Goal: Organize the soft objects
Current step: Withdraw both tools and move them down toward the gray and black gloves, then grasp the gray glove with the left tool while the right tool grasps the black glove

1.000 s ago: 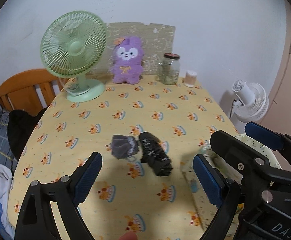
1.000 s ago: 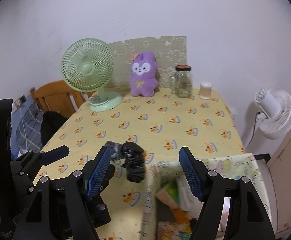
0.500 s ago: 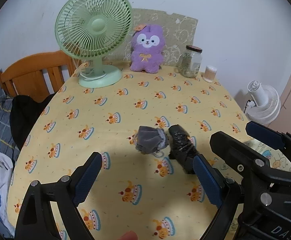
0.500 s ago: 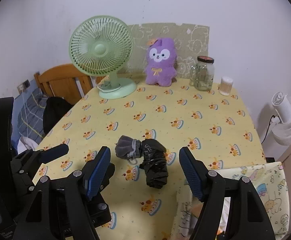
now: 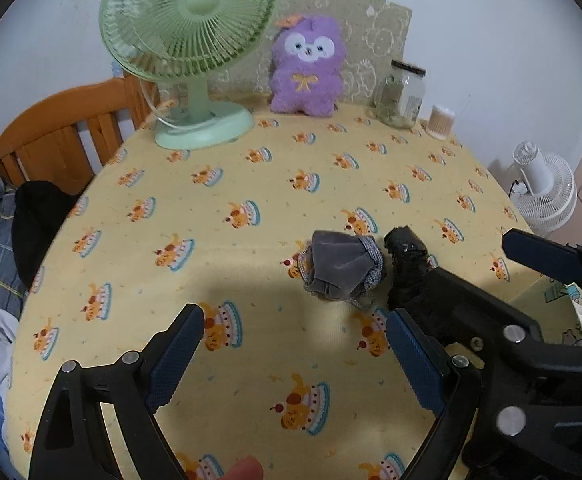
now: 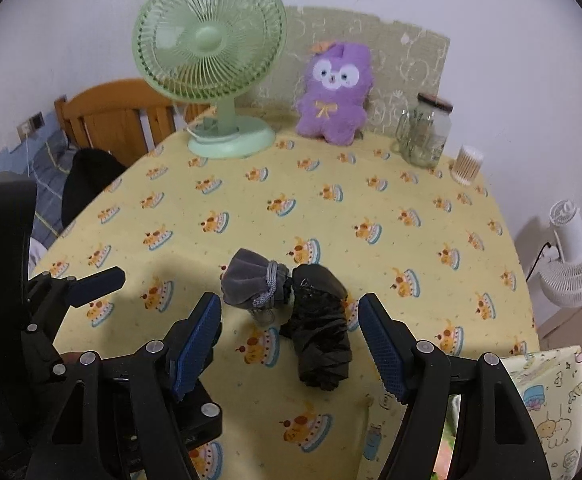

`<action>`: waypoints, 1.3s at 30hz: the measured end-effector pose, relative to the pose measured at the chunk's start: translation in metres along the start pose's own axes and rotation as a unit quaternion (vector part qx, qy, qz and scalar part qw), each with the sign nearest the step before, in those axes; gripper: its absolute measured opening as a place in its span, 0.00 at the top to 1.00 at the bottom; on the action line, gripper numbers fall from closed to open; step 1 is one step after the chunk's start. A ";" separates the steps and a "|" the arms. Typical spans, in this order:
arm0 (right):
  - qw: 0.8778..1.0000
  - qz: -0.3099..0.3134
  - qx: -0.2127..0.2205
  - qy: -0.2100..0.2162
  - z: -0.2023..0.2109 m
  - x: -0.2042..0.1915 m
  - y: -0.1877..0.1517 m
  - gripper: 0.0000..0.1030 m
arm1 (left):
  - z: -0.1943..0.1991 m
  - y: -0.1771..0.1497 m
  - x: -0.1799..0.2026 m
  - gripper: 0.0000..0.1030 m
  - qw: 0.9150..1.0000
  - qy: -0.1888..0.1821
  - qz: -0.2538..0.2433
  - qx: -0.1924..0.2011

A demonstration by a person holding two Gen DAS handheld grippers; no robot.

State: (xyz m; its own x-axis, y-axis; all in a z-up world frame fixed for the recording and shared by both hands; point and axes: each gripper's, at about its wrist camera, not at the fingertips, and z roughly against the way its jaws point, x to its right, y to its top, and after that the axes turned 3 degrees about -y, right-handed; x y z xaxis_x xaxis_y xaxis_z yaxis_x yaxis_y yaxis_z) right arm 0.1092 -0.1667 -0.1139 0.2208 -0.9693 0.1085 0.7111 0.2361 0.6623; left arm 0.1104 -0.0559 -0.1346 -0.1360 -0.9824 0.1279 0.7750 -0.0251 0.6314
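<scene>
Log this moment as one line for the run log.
left gripper: open, empty | right gripper: open, empty, black bundle ahead between jaws | grey pouch: on table, touching bundle | nothing held

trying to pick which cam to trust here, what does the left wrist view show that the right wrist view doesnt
Only the left wrist view shows the whole left claw, open over bare tablecloth, and a fingertip at the bottom edge.

Only the right wrist view shows the whole right claw, open around the black bundle, and the wall socket beside the wooden chair.

Both show the grey drawstring pouch touching the black bundle, the green fan, purple plush, glass jar and white floor fan. In the left view the right claw hides much of the bundle.
</scene>
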 end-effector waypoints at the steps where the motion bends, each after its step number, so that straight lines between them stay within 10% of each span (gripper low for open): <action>1: 1.000 -0.005 -0.008 0.000 -0.004 0.000 0.000 0.28 | -0.005 0.001 0.000 0.09 1.000 -0.004 -0.003 -0.008; 14: 0.991 -0.005 -0.104 -0.080 -0.057 0.005 0.007 0.28 | -0.052 0.009 0.007 0.09 0.998 -0.021 -0.010 -0.063; 29: 0.980 -0.092 -0.175 0.011 -0.108 0.029 0.018 0.12 | -0.074 0.026 0.002 0.03 0.996 -0.040 0.040 -0.074; 39: 0.981 -0.104 -0.165 -0.007 -0.107 0.030 0.016 0.10 | -0.078 0.029 0.004 0.00 0.995 -0.049 0.024 -0.079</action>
State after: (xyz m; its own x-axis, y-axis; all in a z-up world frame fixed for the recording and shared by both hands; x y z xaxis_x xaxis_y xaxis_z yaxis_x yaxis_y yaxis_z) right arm 0.1988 -0.1848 -0.1795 0.0414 -0.9991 0.0079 0.9176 0.0412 0.3954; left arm 0.1808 -0.0746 -0.1756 -0.1498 -0.9606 0.2340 0.8685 -0.0148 0.4955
